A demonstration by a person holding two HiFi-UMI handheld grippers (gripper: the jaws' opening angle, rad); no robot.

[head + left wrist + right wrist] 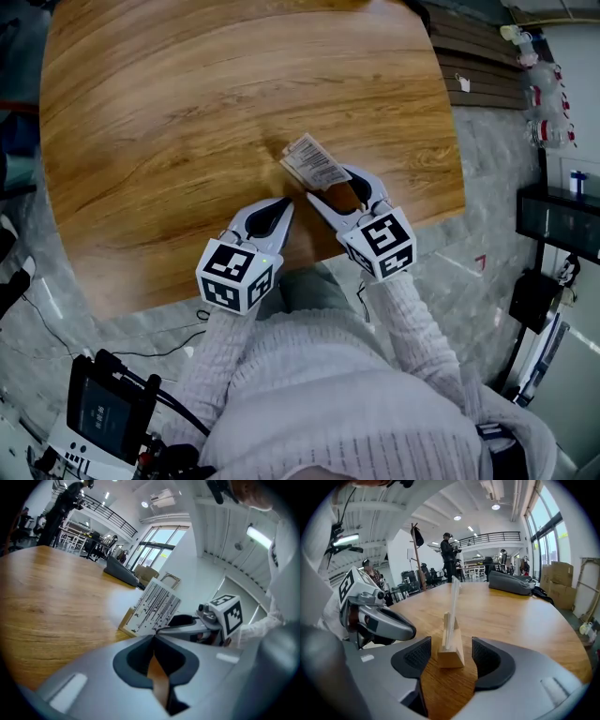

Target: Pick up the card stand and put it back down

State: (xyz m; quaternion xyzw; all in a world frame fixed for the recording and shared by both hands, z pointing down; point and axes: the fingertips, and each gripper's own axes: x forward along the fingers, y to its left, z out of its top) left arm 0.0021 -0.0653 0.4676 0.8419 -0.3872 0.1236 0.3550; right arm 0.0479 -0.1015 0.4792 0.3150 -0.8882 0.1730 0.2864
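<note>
In the head view the right gripper (328,185) covers part of the card stand (315,161) at its wooden base, and its print is too small to read. The right gripper view shows the stand edge-on, hiding its printed face. The tabletop (187,112) is cut off at its far edge by the head view's top.

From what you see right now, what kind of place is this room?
Probably an open office or workshop hall: a railed mezzanine, tall windows and stacked cardboard boxes lie beyond the wooden table.
</note>
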